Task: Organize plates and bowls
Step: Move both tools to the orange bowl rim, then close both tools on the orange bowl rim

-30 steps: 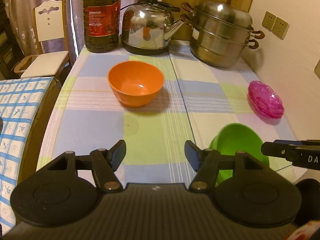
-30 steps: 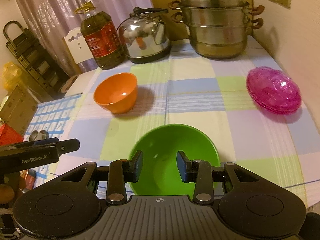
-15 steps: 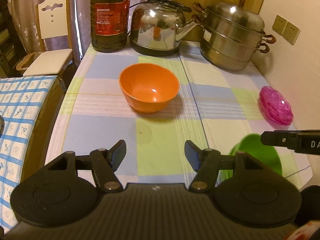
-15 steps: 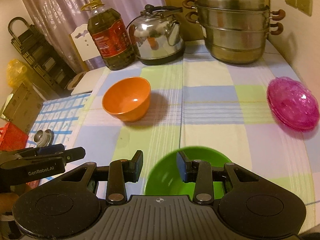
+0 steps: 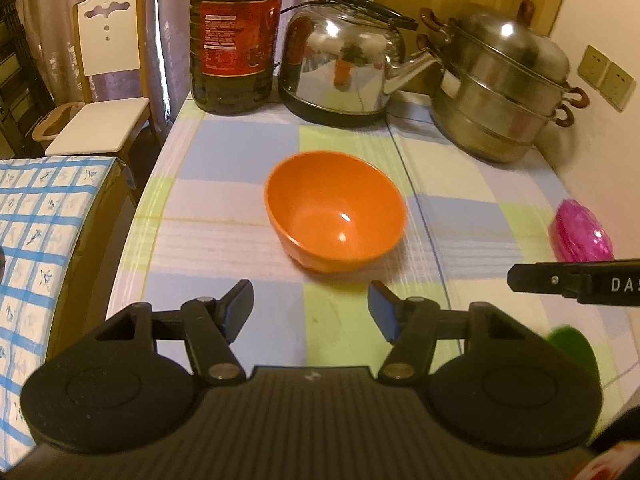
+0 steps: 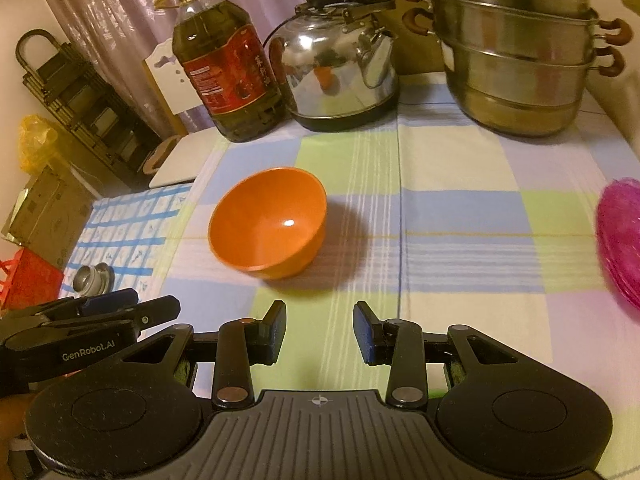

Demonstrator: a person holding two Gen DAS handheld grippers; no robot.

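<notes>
Two open tools (image 5: 310,309) (image 6: 320,332), orange bowl (image 5: 335,210) ahead, bare cloth (image 6: 460,184) around

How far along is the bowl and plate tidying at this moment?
Barely begun. Nothing is stacked: orange plastic bowl, green bowl and pink glass plates sit apart on the checked tablecloth. Left gripper and right gripper are open, empty, facing the orange bowl.

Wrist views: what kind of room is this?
Likely a home kitchen or dining corner: a steel kettle, a stacked steamer pot and a big cooking oil bottle stand on a table with a checked cloth.
</notes>
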